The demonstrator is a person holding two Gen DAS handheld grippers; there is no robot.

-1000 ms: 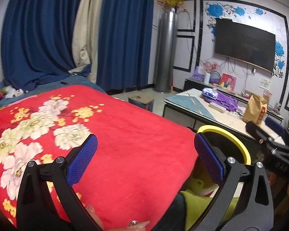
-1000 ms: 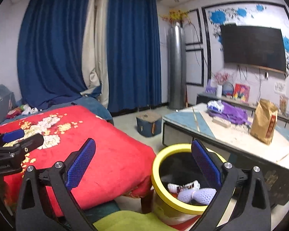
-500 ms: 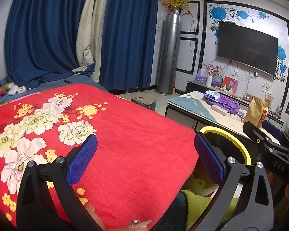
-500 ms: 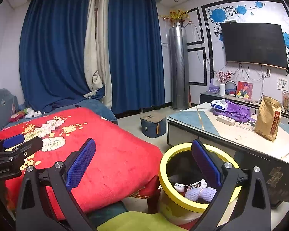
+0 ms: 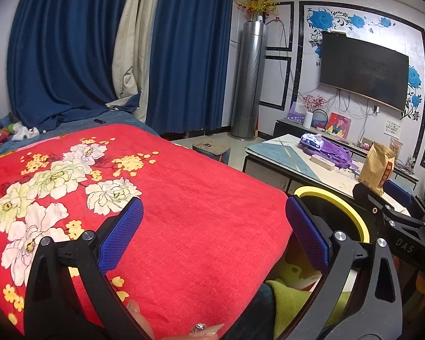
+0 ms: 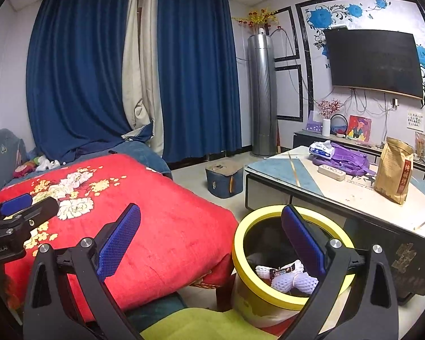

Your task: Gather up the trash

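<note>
Left gripper point(image 5: 214, 232): jaws spread wide, blue pads facing inward, nothing between them; a bare hand point(image 5: 172, 330) with a decorated fingernail shows below its base. Right gripper point(image 6: 211, 239): jaws likewise spread wide, empty, held level, to the right of the left gripper.

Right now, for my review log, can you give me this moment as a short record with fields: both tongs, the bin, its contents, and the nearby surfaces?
left tongs: open, empty, above red floral blanket
right tongs: open, empty, near the bin
bin: yellow-rimmed round trash bucket, on the floor between bed and low table
bin contents: white foam fruit nets, a dark wrapper
table items: brown paper bag, purple backpack, tissue pack
</note>
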